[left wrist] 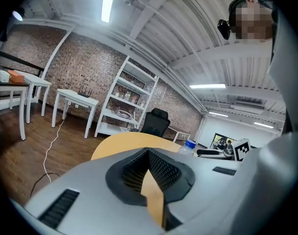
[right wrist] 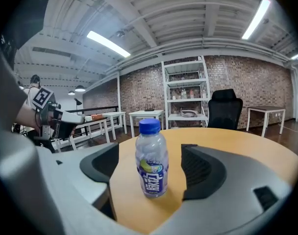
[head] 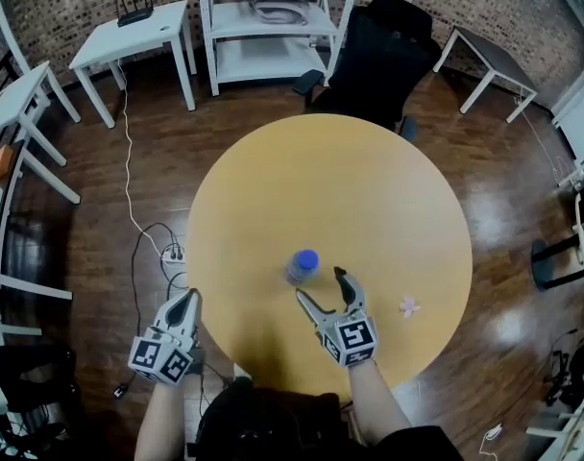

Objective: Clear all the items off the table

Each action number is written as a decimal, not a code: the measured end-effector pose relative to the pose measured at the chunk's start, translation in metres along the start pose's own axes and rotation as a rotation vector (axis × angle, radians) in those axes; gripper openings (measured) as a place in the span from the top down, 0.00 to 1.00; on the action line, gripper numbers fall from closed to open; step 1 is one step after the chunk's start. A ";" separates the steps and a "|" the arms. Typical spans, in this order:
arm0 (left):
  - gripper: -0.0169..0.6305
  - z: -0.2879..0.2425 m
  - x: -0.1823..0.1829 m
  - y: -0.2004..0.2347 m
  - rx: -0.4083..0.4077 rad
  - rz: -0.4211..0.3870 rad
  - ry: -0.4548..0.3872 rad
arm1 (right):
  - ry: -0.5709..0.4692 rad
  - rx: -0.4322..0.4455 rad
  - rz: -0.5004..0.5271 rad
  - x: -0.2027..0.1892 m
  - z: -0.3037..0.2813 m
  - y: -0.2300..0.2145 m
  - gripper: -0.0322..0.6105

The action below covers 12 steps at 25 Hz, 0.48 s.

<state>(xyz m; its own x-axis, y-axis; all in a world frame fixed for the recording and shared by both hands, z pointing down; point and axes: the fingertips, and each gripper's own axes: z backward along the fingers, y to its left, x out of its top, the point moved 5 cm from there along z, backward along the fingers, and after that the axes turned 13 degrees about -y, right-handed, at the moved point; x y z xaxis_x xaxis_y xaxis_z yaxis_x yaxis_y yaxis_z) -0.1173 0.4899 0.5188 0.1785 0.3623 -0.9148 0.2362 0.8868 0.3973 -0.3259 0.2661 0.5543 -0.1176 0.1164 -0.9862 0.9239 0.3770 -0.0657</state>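
Bright ceiling tubes [right wrist: 109, 44], fisheye-warped edges

The clear bottle [right wrist: 151, 160] is blue-capped and blue-labelled; the table [head: 369, 190] is tan.

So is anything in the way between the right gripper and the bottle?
No, nothing visible. The bottle stands upright on the table straight ahead of the right gripper, whose jaws are open, with only bare table between them.

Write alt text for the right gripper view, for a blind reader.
A clear plastic bottle with a blue cap stands upright on a round wooden table, between two grey fingers that stand wide apart and do not touch it. Behind are a white shelf unit, a black office chair and a brick wall.
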 end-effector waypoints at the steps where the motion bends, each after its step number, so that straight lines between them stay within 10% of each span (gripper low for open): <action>1: 0.97 0.000 -0.003 0.001 0.007 0.004 0.009 | 0.014 0.003 0.007 -0.005 -0.004 0.000 0.32; 12: 0.97 0.006 -0.036 0.014 0.129 0.070 0.039 | 0.056 0.039 -0.001 -0.046 -0.048 -0.015 0.32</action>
<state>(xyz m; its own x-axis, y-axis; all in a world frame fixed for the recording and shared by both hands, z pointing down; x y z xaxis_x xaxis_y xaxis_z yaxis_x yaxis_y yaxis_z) -0.1148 0.4881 0.5577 0.1620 0.4351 -0.8857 0.3456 0.8157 0.4640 -0.3522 0.2996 0.6081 -0.1376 0.1682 -0.9761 0.9370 0.3415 -0.0732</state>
